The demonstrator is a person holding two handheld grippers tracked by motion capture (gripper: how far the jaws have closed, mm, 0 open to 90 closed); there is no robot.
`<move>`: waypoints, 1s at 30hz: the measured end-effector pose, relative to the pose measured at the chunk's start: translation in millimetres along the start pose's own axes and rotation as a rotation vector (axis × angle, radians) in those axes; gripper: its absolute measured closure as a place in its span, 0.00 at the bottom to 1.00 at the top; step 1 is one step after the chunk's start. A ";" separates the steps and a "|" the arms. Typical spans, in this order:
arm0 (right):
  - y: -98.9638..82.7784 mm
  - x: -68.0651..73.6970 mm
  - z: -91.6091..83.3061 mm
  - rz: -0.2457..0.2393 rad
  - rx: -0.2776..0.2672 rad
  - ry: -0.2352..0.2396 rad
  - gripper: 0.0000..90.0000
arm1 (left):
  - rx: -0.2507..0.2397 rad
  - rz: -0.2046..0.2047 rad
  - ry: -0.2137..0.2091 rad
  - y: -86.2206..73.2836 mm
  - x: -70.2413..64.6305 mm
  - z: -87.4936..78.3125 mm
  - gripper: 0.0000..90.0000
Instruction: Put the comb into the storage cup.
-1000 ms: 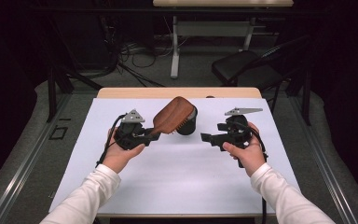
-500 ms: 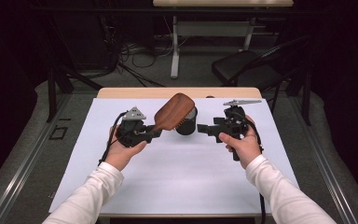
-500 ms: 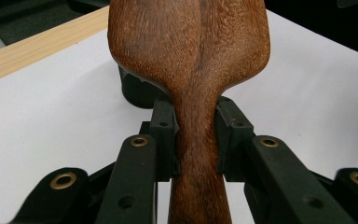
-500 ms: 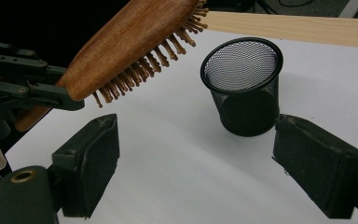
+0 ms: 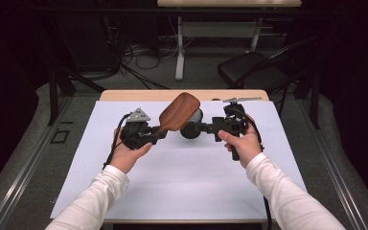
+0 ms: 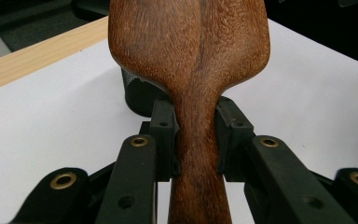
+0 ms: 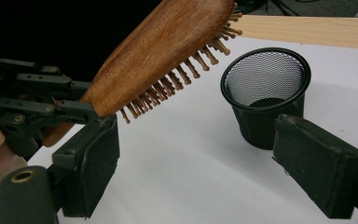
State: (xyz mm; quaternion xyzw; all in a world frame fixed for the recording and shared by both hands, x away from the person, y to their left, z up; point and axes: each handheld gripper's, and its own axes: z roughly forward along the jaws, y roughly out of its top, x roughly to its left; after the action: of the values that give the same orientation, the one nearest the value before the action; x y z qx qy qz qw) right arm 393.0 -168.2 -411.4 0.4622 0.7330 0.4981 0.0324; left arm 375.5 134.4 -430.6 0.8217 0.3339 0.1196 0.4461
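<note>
The wooden hairbrush point(image 5: 178, 111) hangs above the far middle of the white table point(image 5: 172, 182), bristles down, its handle pinched firmly in the left gripper point(image 6: 193, 135). Just right of it stands a black mesh cup point(image 7: 265, 95). The right gripper point(image 7: 196, 172), jaws parted and empty, faces the cup. To grasp the cup well, it should straddle the wall squarely and avoid the bristles.

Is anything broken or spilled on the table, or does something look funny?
Nothing looks broken or spilled. The brown wooden hairbrush is held tilted in the air by its handle in the left gripper, bristles facing down. The black mesh cup stands upright on the white table cover. The right gripper is open.
</note>
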 end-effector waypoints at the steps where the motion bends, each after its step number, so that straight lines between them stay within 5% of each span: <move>1: 1.2 0.0 1.2 0.005 -0.001 0.005 0.16 | -0.001 0.002 0.002 0.2 -0.4 0.5 0.80; 10: 7.1 -1.6 11.6 0.090 -0.014 0.062 0.16 | -0.009 0.015 -0.008 0.7 -5.3 4.9 0.80; 30: 8.2 -1.0 23.9 0.147 -0.054 0.081 0.16 | -0.040 0.025 -0.045 1.0 -18.7 10.1 0.80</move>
State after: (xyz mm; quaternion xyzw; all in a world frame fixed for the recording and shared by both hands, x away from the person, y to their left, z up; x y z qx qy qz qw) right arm 411.0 -151.6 -417.6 0.4930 0.6842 0.5370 -0.0214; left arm 366.9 115.2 -433.7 0.8191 0.3112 0.1134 0.4683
